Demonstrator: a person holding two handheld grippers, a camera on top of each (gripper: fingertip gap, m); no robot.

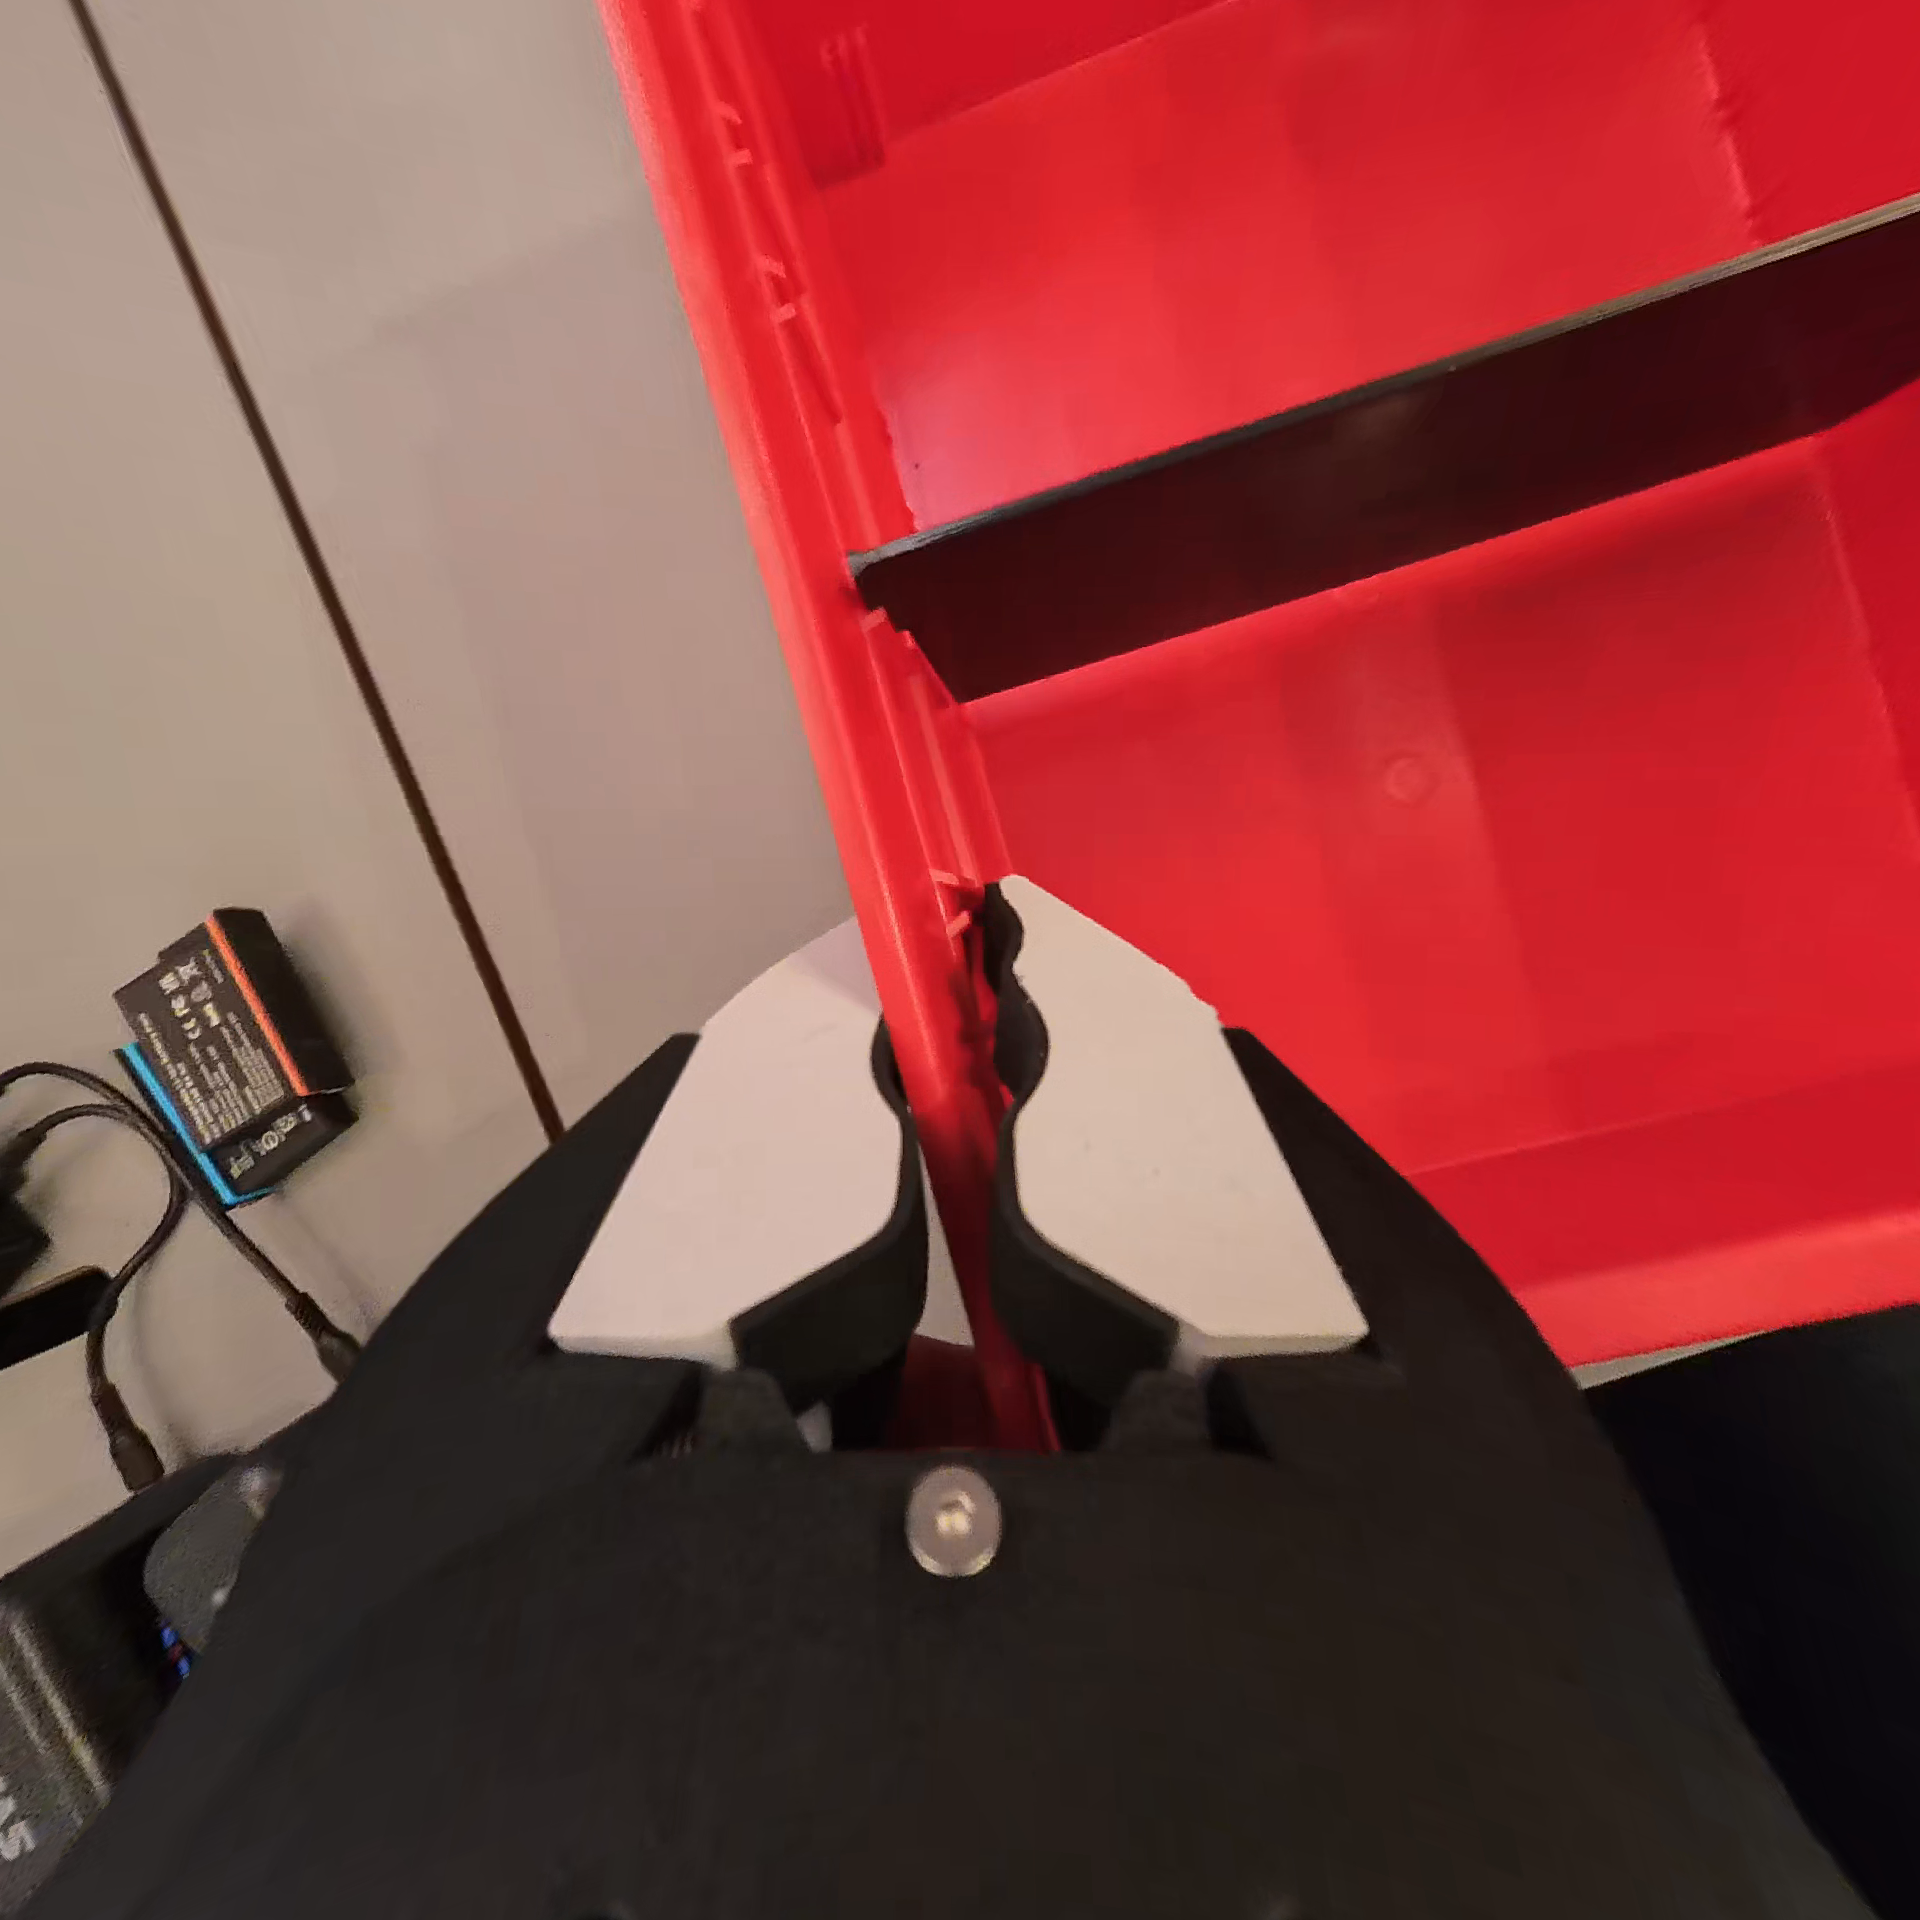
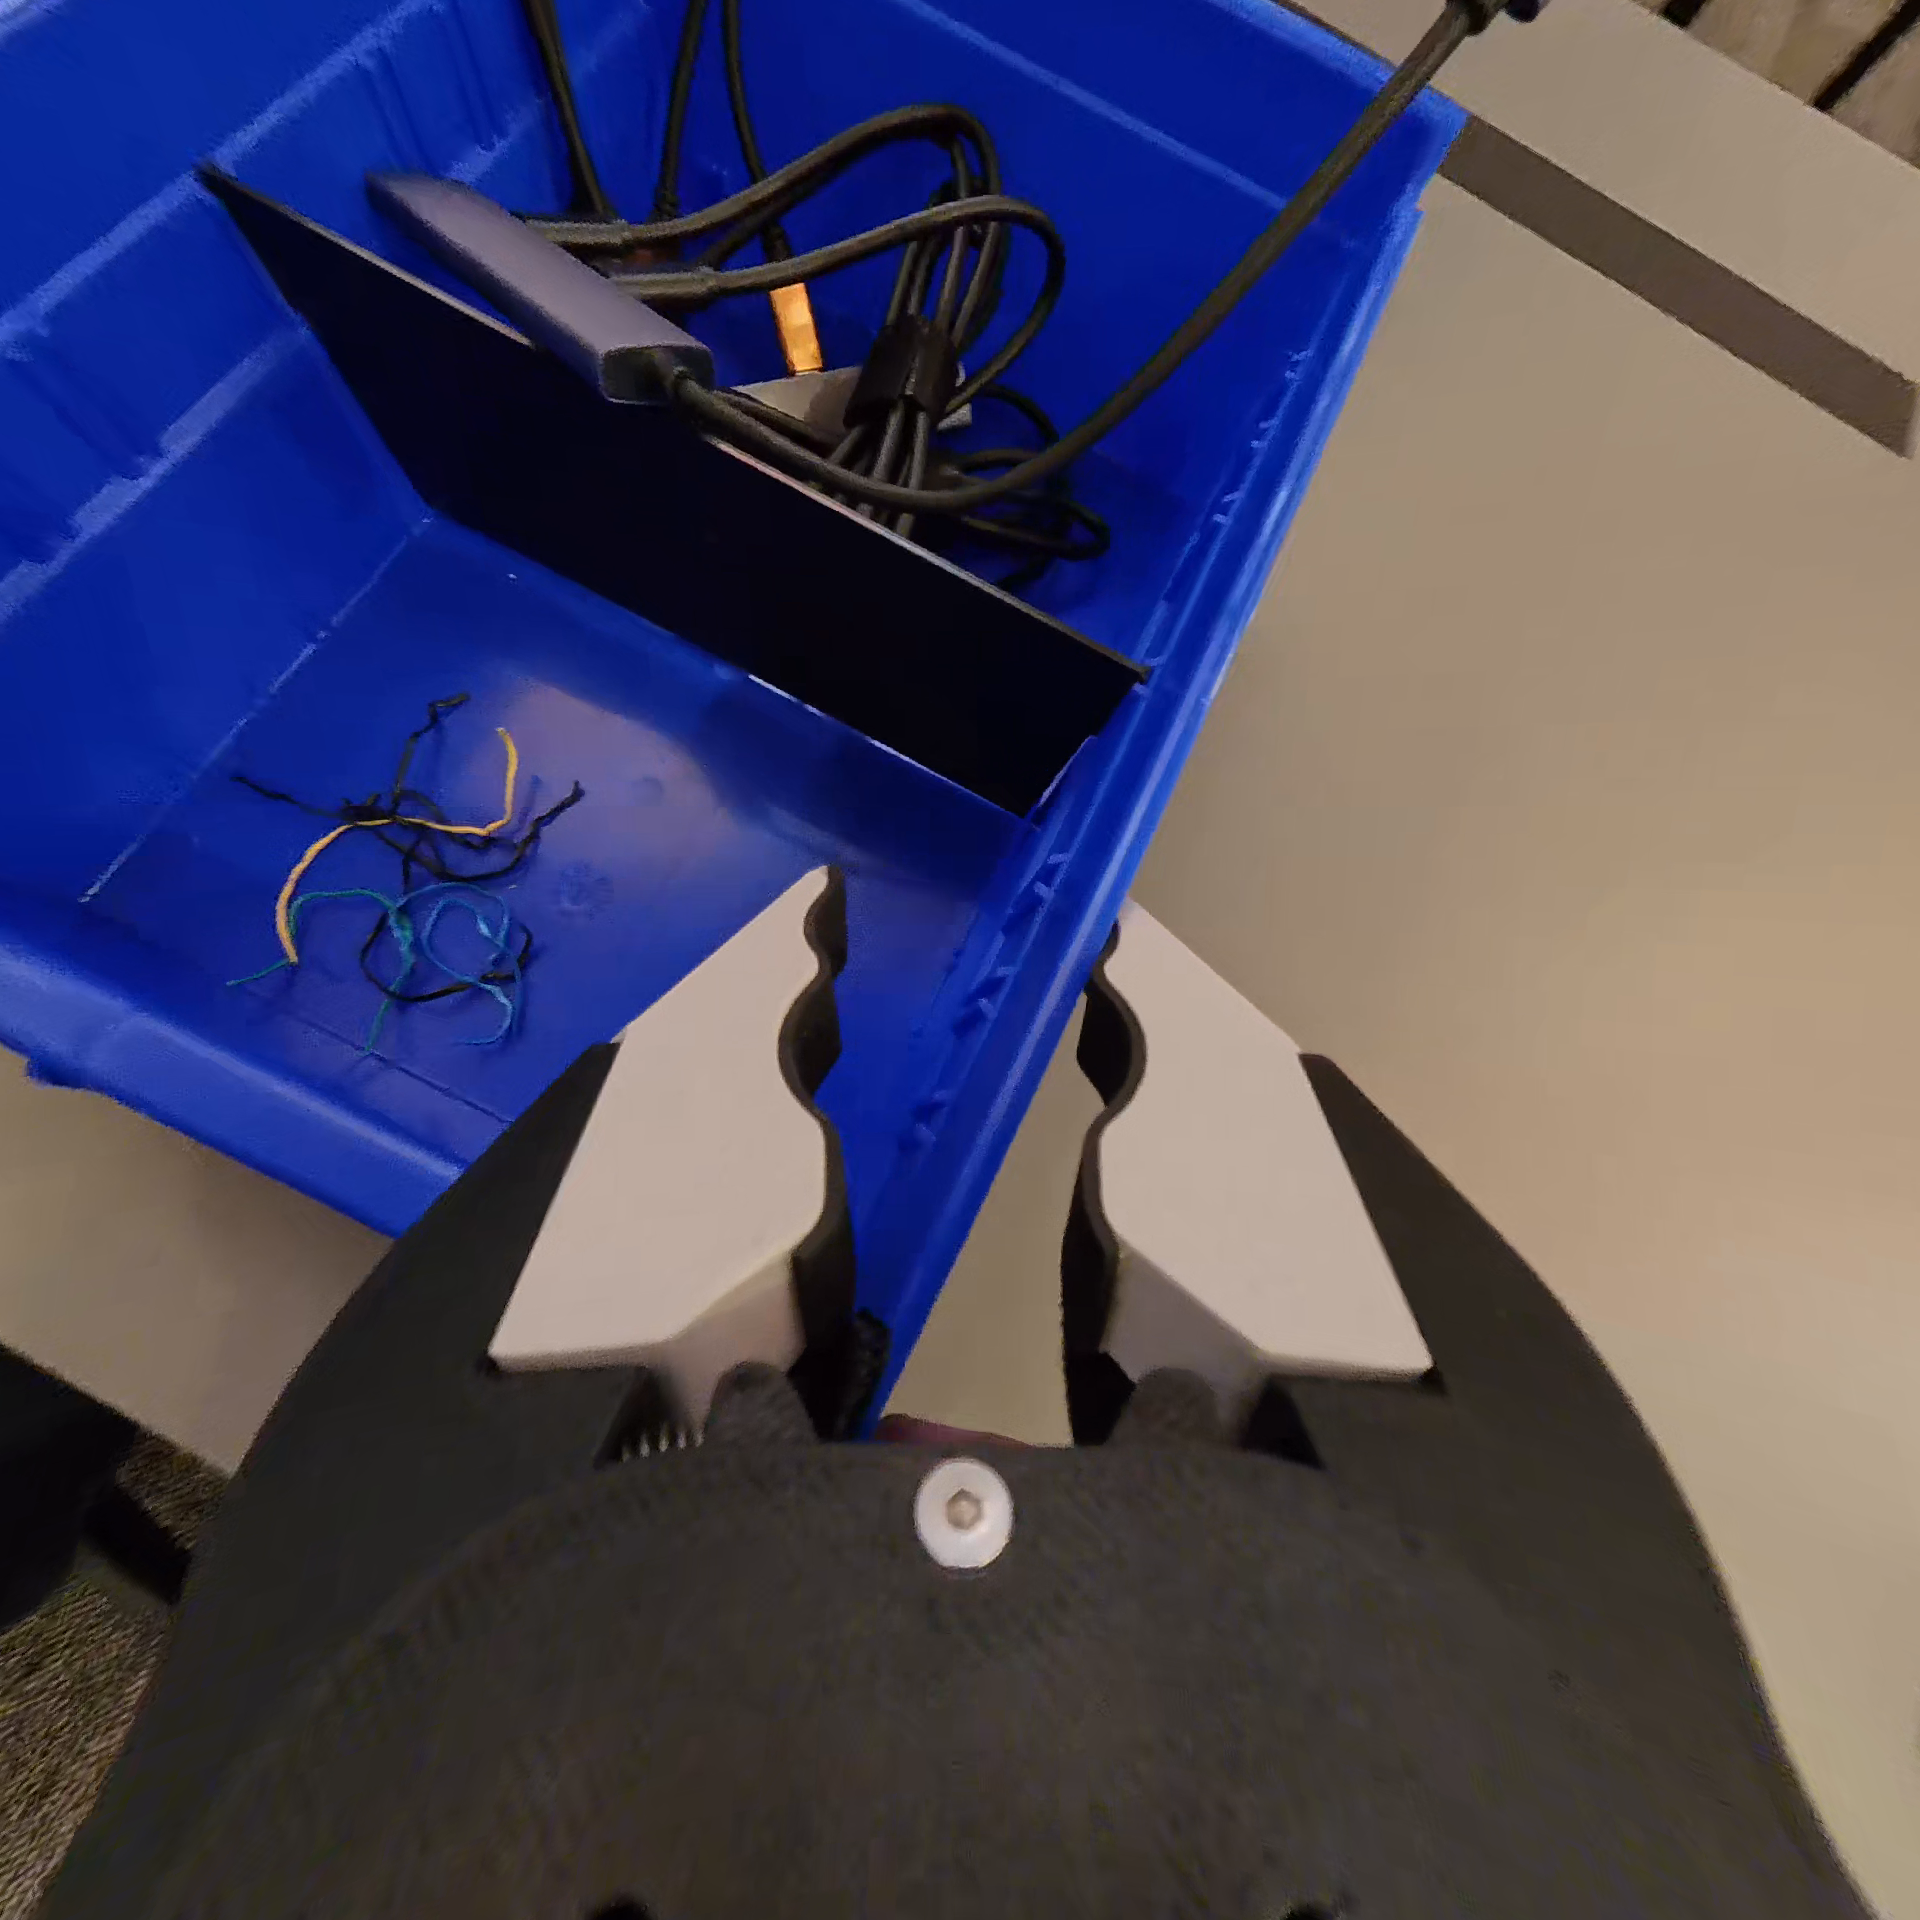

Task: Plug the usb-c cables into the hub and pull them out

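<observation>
In the right wrist view a dark grey hub [image 2: 540,275] lies in the far compartment of a blue bin [image 2: 156,436], one end resting on the black divider [image 2: 727,582]. A tangle of black cables [image 2: 935,312] lies beside it, one with an orange plug [image 2: 795,332]. Another black cable [image 2: 1351,135] runs out over the bin's rim. My right gripper [image 2: 971,914] is open, its jaws straddling the blue bin's right wall without pinching it. My left gripper [image 1: 951,966] is shut on the left wall of a red bin [image 1: 1455,935].
The red bin is empty and has a black divider [image 1: 1351,520]. Loose coloured threads [image 2: 416,883] lie in the blue bin's near compartment. Two stacked black batteries [image 1: 239,1049] and black cables [image 1: 135,1195] lie on the beige table [image 1: 364,416] left of the red bin. My hands' fingertips stand some 75 centimetres from each other.
</observation>
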